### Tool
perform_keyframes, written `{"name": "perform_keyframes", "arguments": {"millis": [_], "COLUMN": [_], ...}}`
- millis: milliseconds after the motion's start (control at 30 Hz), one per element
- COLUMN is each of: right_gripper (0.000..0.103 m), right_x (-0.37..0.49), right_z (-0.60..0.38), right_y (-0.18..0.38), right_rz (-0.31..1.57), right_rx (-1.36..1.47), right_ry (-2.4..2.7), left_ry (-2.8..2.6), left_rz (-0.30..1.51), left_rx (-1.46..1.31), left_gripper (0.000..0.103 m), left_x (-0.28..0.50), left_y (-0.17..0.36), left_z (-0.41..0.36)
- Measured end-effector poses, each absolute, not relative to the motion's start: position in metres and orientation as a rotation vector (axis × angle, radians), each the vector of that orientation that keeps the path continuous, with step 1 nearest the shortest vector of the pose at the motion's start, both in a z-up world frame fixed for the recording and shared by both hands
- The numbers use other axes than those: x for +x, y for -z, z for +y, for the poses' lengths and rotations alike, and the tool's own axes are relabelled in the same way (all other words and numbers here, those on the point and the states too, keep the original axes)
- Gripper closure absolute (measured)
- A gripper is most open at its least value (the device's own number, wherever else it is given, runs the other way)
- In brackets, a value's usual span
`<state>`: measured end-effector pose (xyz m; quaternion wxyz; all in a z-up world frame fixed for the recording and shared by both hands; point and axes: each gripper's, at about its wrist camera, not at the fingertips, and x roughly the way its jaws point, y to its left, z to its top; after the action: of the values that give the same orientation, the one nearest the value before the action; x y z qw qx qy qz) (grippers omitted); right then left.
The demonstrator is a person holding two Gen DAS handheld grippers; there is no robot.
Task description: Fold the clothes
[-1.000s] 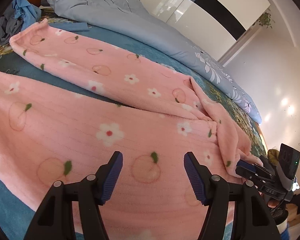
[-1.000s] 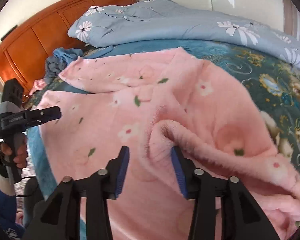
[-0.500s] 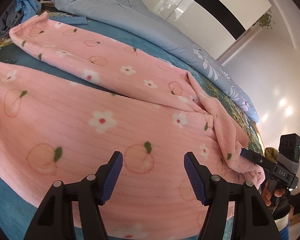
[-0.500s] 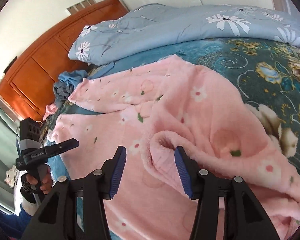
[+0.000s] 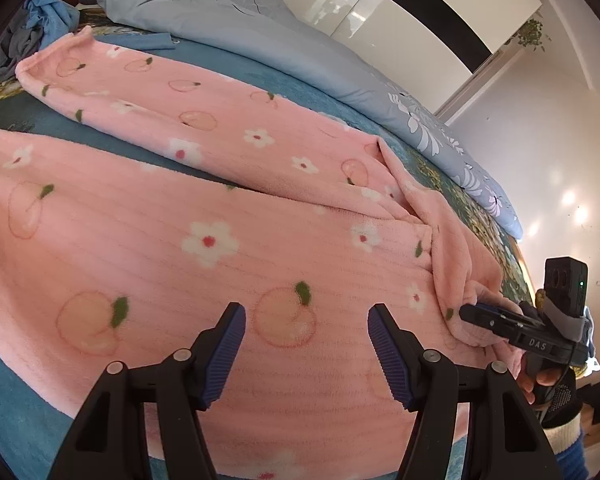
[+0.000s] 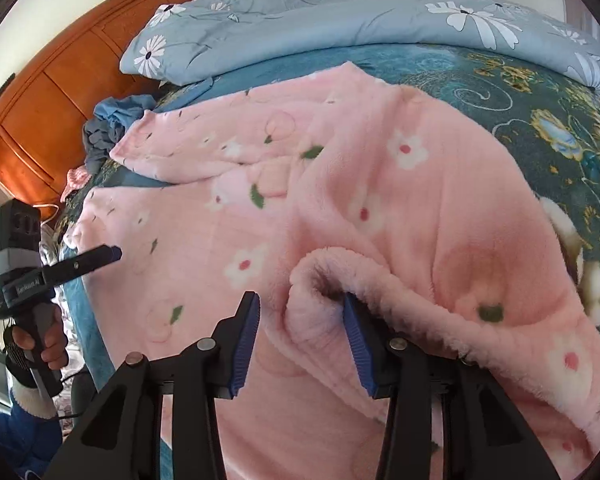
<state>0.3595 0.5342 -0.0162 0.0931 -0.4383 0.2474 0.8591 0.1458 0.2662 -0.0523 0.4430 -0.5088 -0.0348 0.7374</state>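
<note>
Pink fleece trousers (image 5: pixel 204 216) printed with peaches and flowers lie spread on the bed, legs running to the far left. My left gripper (image 5: pixel 306 316) hovers open over the near leg with nothing between its fingers. In the right wrist view the thick waistband fold (image 6: pixel 320 280) stands up between the fingers of my right gripper (image 6: pixel 300 302), whose jaws are closing. Its right finger sits inside the waist opening, while the left pad is still apart from the cloth. The right gripper (image 5: pixel 472 314) also shows at the waist edge in the left wrist view, and the left gripper (image 6: pixel 108 254) shows at the far left.
A light blue flowered quilt (image 6: pixel 340 16) lies bunched along the far side of the teal patterned bedsheet (image 6: pixel 540 112). A heap of blue and grey clothes (image 6: pixel 108 124) sits by the wooden headboard (image 6: pixel 60 80). White wardrobe doors (image 5: pixel 400 12) stand beyond the bed.
My right gripper has moved in onto the waistband fold and its jaws have narrowed around it. The left gripper has stayed open over the near leg.
</note>
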Motion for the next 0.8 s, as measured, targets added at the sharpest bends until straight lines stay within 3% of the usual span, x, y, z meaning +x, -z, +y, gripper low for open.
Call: {"name": "perform_keyframes", "arguments": {"millis": [167,200,267,333,467,600,800], "right_gripper": [0.058,0.062,0.081,0.088,0.091,0.091,0.091], "right_x": [0.354,0.356,0.364,0.375,0.4,0.433,0.444], "right_z": [0.55,0.553,0.559,0.57,0.595,0.654,0.75], "right_y": [0.016,0.02,0.021,0.013,-0.007,-0.067,-0.09], "right_rz": [0.807,0.856,0.939,1.016,1.137,1.003,0.861], "right_rx": [-1.264,-1.258,-1.208,-1.117,-0.912,-0.61,-0.504], "right_ry": [-2.5,-2.496,-2.499,-2.502,-2.499,-2.406,-2.114], "left_ry": [-1.836,-1.836,-1.834,-1.842,-1.853,-1.87,-1.887], "left_rz": [-0.088,-0.09,-0.094,-0.092,-0.083,-0.077,-0.078], "left_rx": [-1.261,-1.259,-1.257,-1.259,-1.25,-1.219,-1.197], "left_gripper": [0.035,0.035,0.035,0.035,0.035,0.035,0.035], "left_x": [0.143,0.142,0.141,0.139,0.135,0.13,0.116], "left_y": [0.051,0.05,0.05,0.05,0.046,0.037,0.032], "left_z": [0.265,0.265,0.264,0.263,0.264,0.268,0.273]}}
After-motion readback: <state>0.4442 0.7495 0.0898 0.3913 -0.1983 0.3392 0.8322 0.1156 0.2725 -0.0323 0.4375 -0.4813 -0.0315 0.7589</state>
